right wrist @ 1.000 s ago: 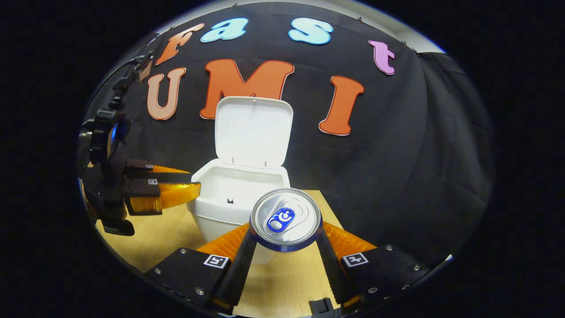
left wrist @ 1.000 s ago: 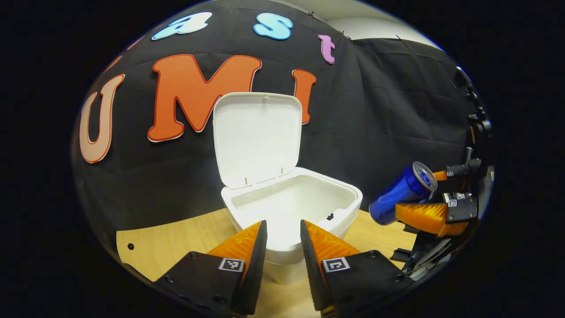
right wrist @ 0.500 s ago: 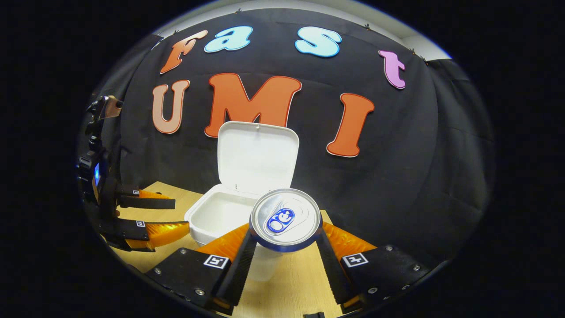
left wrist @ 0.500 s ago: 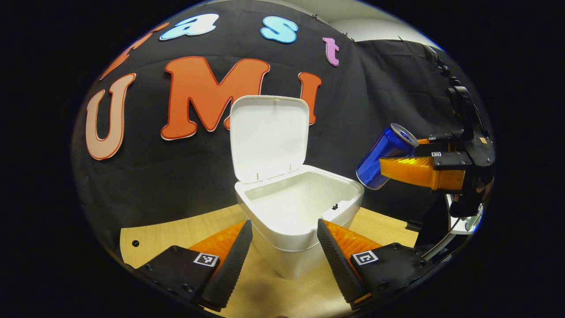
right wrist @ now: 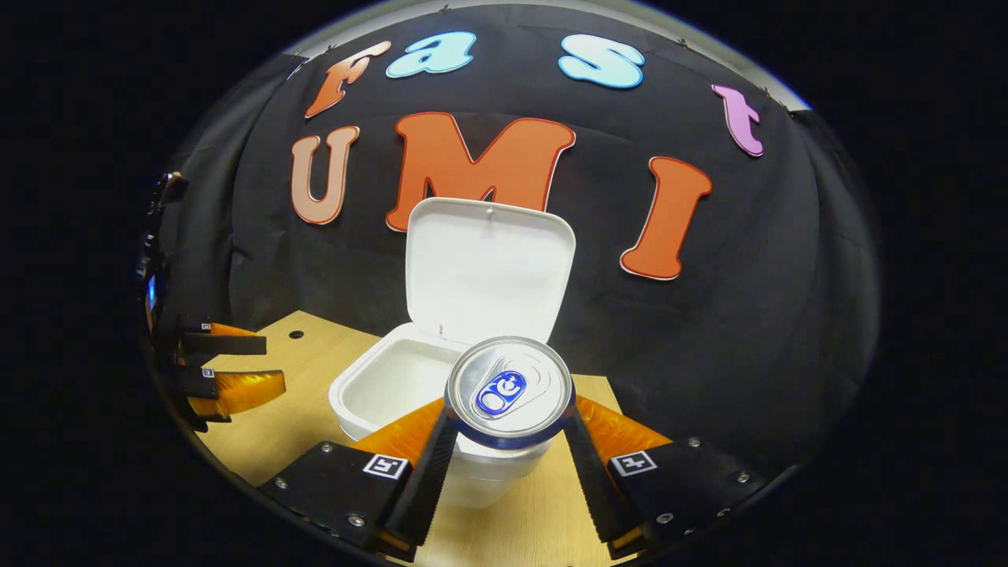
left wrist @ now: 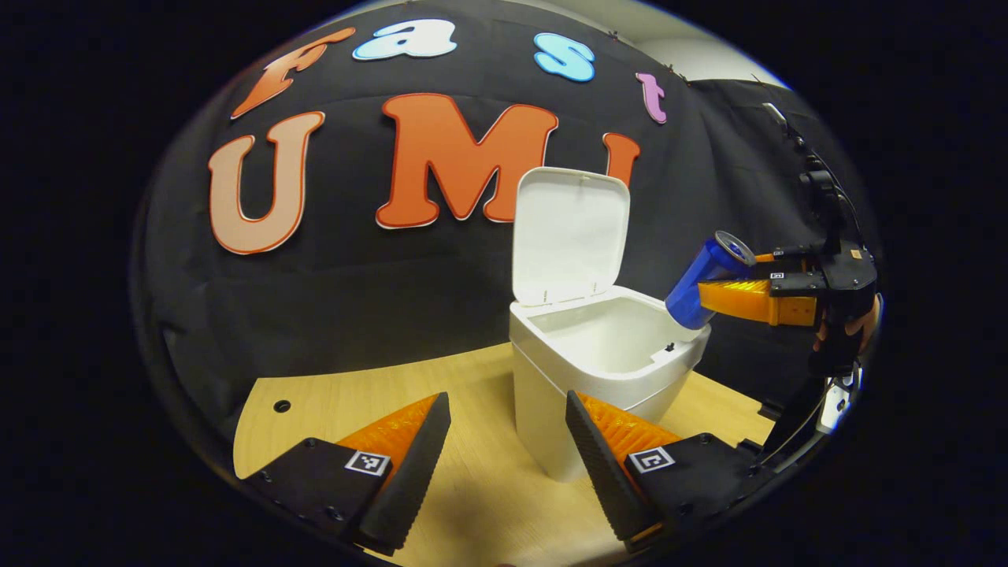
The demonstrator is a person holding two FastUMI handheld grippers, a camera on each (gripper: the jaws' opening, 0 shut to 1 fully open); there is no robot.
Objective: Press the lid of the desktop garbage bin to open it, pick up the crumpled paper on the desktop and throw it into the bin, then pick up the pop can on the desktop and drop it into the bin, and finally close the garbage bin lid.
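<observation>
Right gripper [right wrist: 508,441] clamps my pop can [right wrist: 509,391] at lower centre, over the open bin's rim [right wrist: 346,409] — left gripper [left wrist: 508,457] gapes empty.

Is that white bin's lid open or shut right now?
Open. The lid stands upright behind the garbage bin, showing its white inside.

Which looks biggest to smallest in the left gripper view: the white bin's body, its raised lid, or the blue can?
1. Bin body and lid: near alike, so I won't rank them.
2. Blue can, held in the right gripper: clearly smallest, though apparent size depends on distance from the camera.
</observation>
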